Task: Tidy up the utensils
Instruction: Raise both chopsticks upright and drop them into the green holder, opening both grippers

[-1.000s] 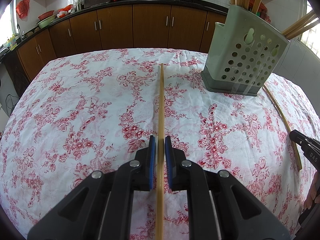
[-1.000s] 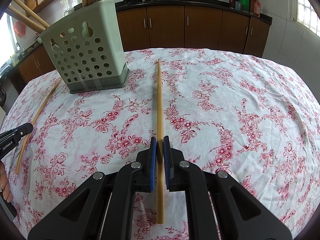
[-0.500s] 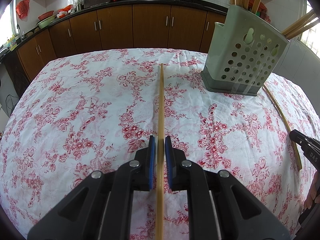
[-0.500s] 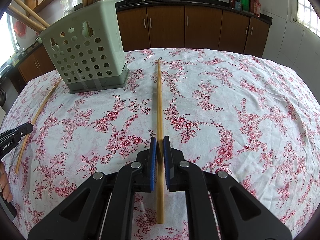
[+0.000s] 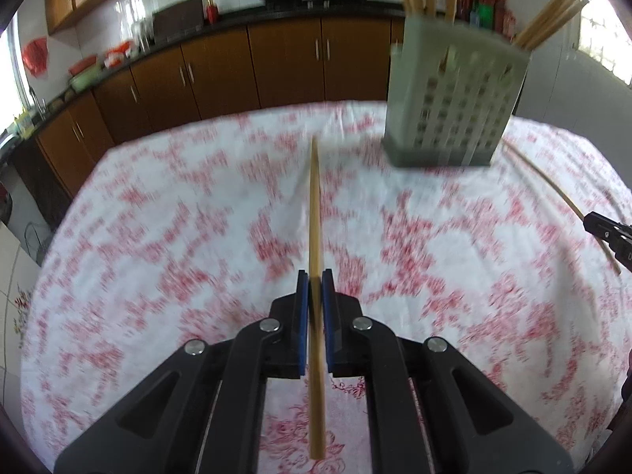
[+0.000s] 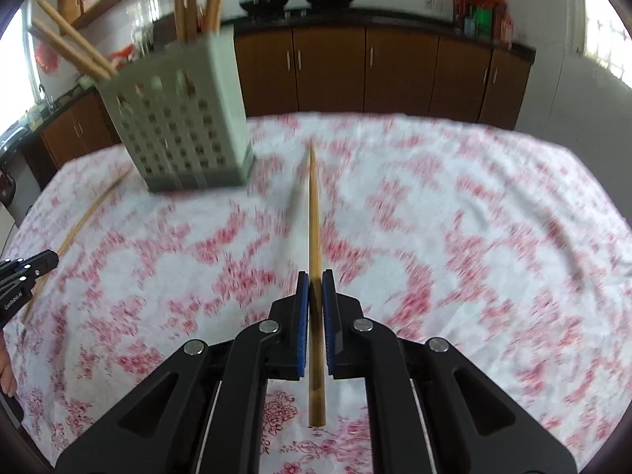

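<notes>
My left gripper point(image 5: 315, 278) is shut on a bamboo chopstick point(image 5: 315, 213) and holds it lifted above the floral tablecloth point(image 5: 158, 237), pointing away from me. My right gripper point(image 6: 315, 278) is shut on another bamboo chopstick point(image 6: 313, 213), also lifted, its shadow to its left. The pale green perforated utensil holder point(image 5: 454, 98) stands at the far right in the left wrist view and at the far left in the right wrist view point(image 6: 177, 122), with several chopsticks standing in it.
A loose chopstick point(image 5: 561, 201) lies on the cloth beside the holder, also seen in the right wrist view point(image 6: 79, 229). Brown kitchen cabinets point(image 6: 355, 67) run behind the table. The other gripper's tip shows at each frame edge point(image 5: 608, 233).
Both grippers have risen with their chopsticks off the cloth, and the views are now motion-blurred. The holder looks closer and more upright.
</notes>
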The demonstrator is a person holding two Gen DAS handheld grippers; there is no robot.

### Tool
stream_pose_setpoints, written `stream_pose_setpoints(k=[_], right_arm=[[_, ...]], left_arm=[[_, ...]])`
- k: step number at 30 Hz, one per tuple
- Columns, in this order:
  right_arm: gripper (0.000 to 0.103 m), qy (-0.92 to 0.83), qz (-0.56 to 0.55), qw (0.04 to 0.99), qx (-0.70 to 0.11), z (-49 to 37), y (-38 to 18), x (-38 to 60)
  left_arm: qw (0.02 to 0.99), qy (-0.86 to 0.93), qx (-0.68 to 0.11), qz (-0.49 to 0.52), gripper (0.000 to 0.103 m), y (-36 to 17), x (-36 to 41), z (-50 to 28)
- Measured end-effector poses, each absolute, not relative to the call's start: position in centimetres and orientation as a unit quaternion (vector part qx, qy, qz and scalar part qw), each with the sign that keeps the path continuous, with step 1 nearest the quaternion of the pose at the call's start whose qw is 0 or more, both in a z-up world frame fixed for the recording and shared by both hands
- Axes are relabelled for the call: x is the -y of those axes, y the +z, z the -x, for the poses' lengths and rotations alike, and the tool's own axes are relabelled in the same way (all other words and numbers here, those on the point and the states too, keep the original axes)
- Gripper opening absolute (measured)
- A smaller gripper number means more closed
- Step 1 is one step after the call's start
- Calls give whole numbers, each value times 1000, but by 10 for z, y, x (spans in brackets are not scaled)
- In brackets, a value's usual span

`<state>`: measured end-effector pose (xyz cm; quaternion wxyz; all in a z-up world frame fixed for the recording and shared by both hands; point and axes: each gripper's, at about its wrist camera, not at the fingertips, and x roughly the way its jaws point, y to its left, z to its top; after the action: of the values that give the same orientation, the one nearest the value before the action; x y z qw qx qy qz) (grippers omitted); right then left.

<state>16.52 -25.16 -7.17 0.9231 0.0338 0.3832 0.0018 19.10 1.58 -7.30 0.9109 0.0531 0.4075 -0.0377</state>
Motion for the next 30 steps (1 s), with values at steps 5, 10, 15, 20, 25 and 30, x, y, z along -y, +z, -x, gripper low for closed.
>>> stream_pose_setpoints(k=[5, 10, 15, 20, 25, 30], right_arm=[[8, 0, -32, 944, -329, -155, -31, 252], [8, 5, -37, 959, -282, -152, 1, 257], [8, 11, -43, 967, -253, -148, 24, 258], [8, 27, -51, 973, -226, -145, 45, 254], [8, 51, -59, 978, -196, -141, 67, 244], [8, 82, -76, 982, -151, -137, 98, 236]], left_arm=[[935, -46, -350, -27, 8, -23, -24, -180], [950, -50, -307, -13, 8, 18, -27, -176], [955, -66, -288, -1, 8, 44, -23, -174], [960, -87, -267, 6, 8, 65, -17, -167], [964, -104, -245, 8, 8, 85, -6, -162], [969, -131, -210, 17, 8, 112, 8, -159]])
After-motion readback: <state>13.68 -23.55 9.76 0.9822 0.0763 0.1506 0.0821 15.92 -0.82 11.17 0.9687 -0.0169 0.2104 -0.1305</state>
